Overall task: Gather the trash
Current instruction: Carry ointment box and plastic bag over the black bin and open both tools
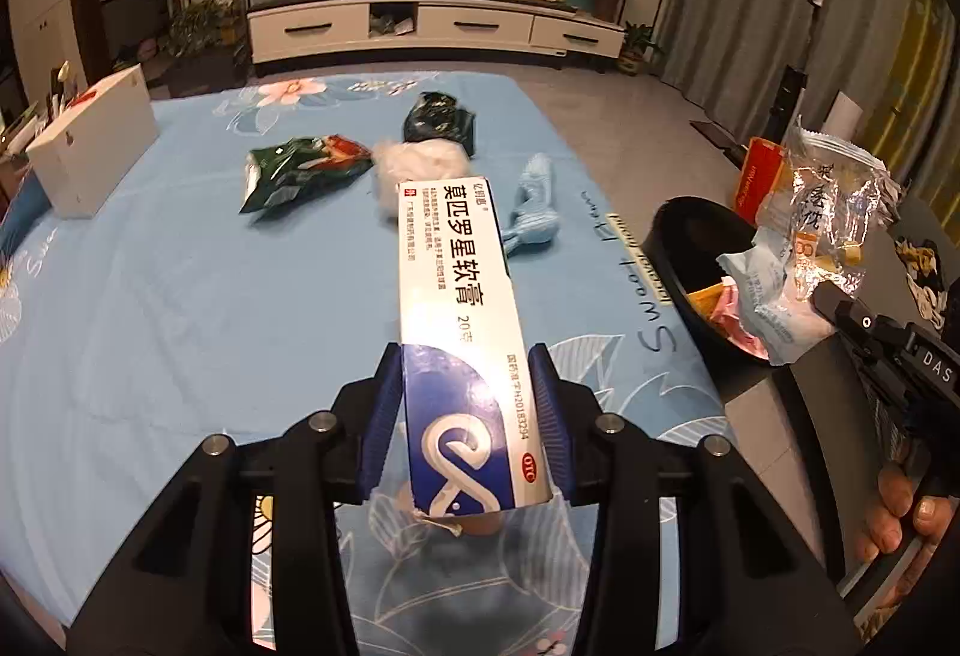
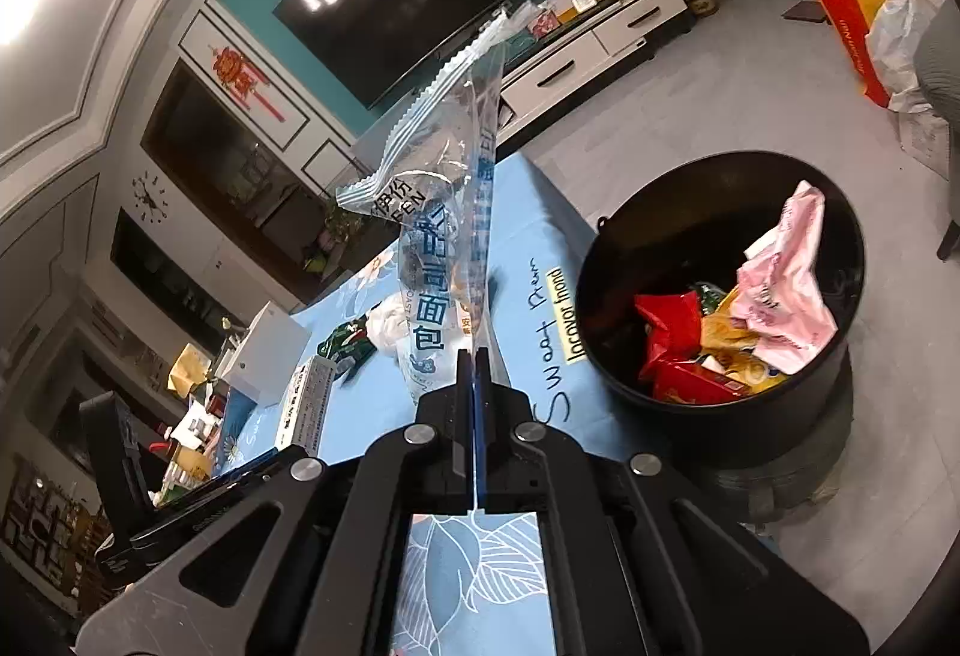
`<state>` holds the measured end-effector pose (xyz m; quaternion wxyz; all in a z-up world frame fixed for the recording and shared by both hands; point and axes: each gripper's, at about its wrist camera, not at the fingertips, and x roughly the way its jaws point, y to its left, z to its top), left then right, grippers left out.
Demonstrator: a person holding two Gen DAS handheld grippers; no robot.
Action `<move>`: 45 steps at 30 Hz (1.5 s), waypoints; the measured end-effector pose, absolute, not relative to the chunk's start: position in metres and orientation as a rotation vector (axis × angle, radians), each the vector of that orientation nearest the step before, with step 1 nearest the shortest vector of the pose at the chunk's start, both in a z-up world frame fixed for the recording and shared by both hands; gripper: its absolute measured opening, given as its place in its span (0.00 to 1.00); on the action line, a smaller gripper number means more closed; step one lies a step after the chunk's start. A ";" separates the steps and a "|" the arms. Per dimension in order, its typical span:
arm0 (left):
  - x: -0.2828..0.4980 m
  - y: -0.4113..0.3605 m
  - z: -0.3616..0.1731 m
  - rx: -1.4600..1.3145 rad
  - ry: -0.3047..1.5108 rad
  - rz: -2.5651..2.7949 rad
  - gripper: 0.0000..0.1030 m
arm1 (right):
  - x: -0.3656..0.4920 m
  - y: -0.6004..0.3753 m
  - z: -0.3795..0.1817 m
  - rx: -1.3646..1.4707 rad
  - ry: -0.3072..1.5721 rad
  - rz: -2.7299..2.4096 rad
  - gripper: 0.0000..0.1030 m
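Observation:
My left gripper (image 1: 468,386) is shut on a white and blue ointment box (image 1: 459,296), held above the blue tablecloth (image 1: 180,296). My right gripper (image 2: 475,356) is shut on a clear plastic bread wrapper (image 2: 444,188) that stands up from the jaws, to the left of the black trash bin (image 2: 720,404). The bin (image 1: 678,248) holds red, yellow and pink wrappers (image 2: 780,284). In the left wrist view the wrapper (image 1: 810,236) hangs over the bin. On the table lie a green snack bag (image 1: 300,170), a white wad (image 1: 420,164), a black bag (image 1: 438,119) and a light blue wrapper (image 1: 534,206).
A white box (image 1: 90,140) stands at the table's left edge. A TV stand (image 1: 432,26) runs along the far wall. An orange bag (image 2: 852,26) and a white bag sit on the floor beyond the bin. Clutter lies left of the table (image 2: 192,416).

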<state>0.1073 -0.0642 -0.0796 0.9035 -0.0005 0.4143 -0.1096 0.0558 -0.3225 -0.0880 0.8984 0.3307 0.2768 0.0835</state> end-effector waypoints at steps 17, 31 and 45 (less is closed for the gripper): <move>0.114 -0.138 -0.061 0.095 0.808 -0.361 0.42 | 0.038 -0.363 -0.096 0.737 0.525 0.083 0.01; 0.136 -0.206 -0.067 0.151 0.798 -0.485 0.42 | 0.038 -0.397 -0.115 0.772 0.524 0.003 0.01; 0.160 -0.267 -0.090 0.207 0.808 -0.576 0.43 | 0.058 -0.411 -0.131 0.719 0.573 -0.083 0.01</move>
